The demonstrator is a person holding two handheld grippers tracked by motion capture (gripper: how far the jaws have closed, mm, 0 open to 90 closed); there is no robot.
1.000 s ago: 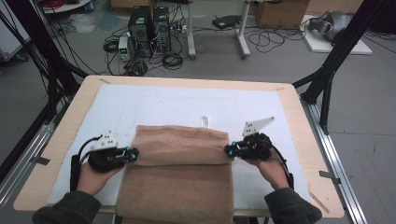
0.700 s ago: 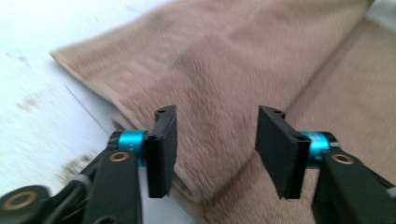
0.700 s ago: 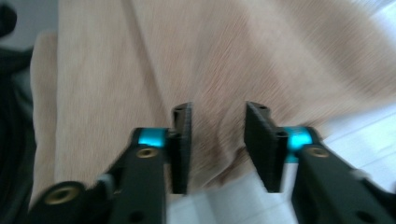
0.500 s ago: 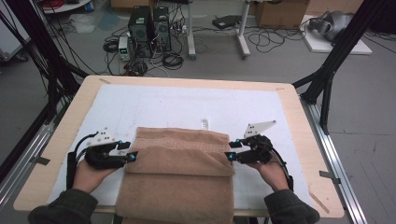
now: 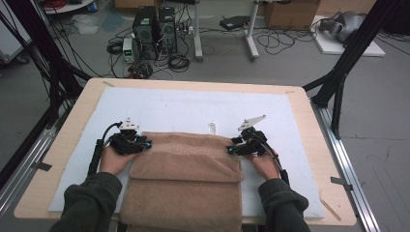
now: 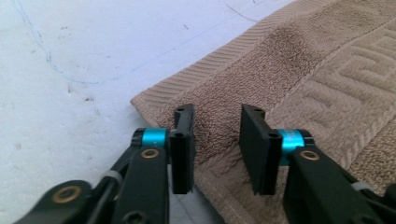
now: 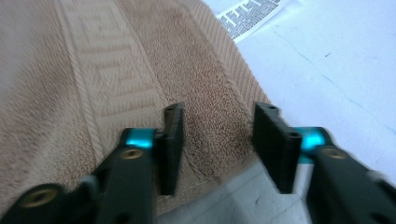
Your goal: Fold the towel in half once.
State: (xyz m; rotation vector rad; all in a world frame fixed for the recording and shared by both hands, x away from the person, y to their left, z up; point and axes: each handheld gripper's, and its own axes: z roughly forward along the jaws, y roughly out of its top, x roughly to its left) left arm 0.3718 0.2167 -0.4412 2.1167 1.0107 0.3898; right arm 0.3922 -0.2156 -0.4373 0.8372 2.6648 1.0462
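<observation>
We take the folded tan towel as our landmark; it lies on the white mat covering the desk, toward the near edge, its front end hanging over that edge.

Left of the towel, at its far left corner, we see the left gripper held in the person's left hand. In the left gripper view the gripper has its jaws apart, straddling the towel's corner hem without pressing it; they have just been closing.

Beyond the towel's far edge, near its middle, a small printed slip lies on the mat.

At the towel's far right corner sits the right gripper in the right hand. In the right gripper view the gripper has its jaws spread over the corner, not clamping it; they too have just been closing.
</observation>
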